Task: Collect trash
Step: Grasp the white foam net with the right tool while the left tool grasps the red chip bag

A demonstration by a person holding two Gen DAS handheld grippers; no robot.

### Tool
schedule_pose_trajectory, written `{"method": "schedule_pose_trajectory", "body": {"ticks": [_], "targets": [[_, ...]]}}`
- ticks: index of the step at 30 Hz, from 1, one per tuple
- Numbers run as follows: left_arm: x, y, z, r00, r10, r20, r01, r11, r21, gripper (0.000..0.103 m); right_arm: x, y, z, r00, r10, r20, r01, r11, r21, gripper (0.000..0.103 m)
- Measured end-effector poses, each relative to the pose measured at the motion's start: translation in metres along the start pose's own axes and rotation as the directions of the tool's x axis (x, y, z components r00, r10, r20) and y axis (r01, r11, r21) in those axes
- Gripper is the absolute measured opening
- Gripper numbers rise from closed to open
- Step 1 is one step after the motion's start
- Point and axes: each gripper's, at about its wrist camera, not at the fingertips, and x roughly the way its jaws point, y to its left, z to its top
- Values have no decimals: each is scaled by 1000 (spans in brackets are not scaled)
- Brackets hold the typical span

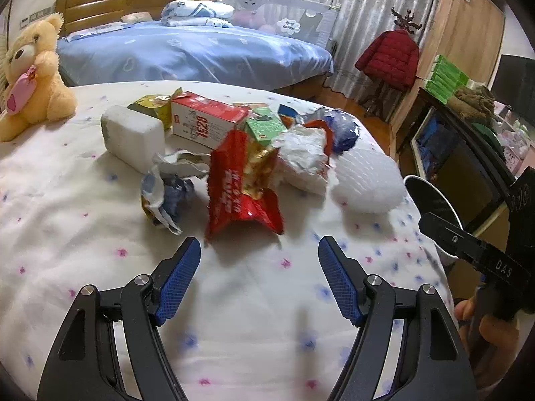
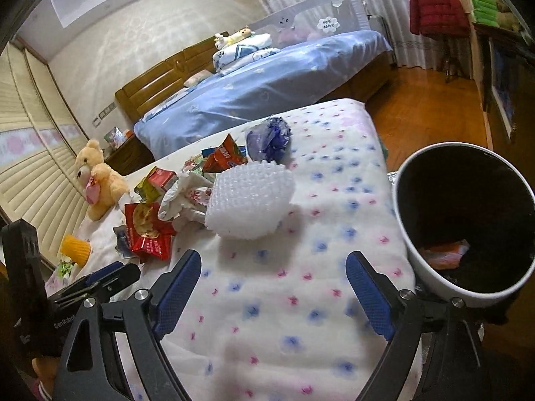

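Note:
A pile of trash lies on a flowered white bedcover (image 1: 100,234). It holds a red snack bag (image 1: 240,193), a red-and-white carton (image 1: 204,120), a white foam block (image 1: 133,137), crumpled wrappers (image 1: 167,193), white paper (image 1: 304,157) and bubble wrap (image 1: 364,180). My left gripper (image 1: 259,250) is open and empty just short of the red bag. My right gripper (image 2: 274,267) is open and empty over the cover, near the bubble wrap (image 2: 250,197). A white bin (image 2: 464,220) with a dark inside stands at the bed's right edge and holds some trash.
A tan teddy bear (image 1: 33,77) sits at the far left of the cover. A blue bed (image 1: 200,53) lies beyond. A red jacket (image 1: 388,56) hangs on a stand, and shelves stand along the right wall. Wooden floor (image 2: 418,107) lies between them.

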Motion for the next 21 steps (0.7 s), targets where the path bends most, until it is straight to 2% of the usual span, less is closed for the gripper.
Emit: {"method": "schedule_pose_trajectory", "body": {"ticks": [11, 13, 15, 17, 19, 20, 21], "targets": [[18, 13, 21, 1000, 26, 0, -26, 1000, -15, 74, 31, 9, 19, 1000, 11, -8, -11, 1000, -12, 90], [21, 13, 25, 1000, 22, -3, -22, 1000, -15, 68, 37, 8, 22, 1000, 3, -12, -3, 1000, -11, 90], [27, 14, 26, 1000, 5, -21, -5, 1000, -18, 48, 45, 7, 25, 1000, -1, -22, 1, 1000, -3, 88], [34, 13, 26, 999, -12, -49, 11, 1000, -18, 34, 50, 6, 27, 1000, -2, -23, 2, 1000, -2, 74], [32, 12, 26, 999, -19, -44, 19, 1000, -12, 26, 53, 6, 26, 999, -5, -35, 5, 1000, -11, 27], [32, 11, 26, 999, -24, -44, 24, 1000, -10, 20, 54, 7, 26, 999, -12, -36, 11, 1000, -12, 19], [31, 10, 25, 999, -29, -45, 29, 1000, -9, 18, 53, 7, 25, 999, -18, -32, 18, 1000, -14, 19]]}}
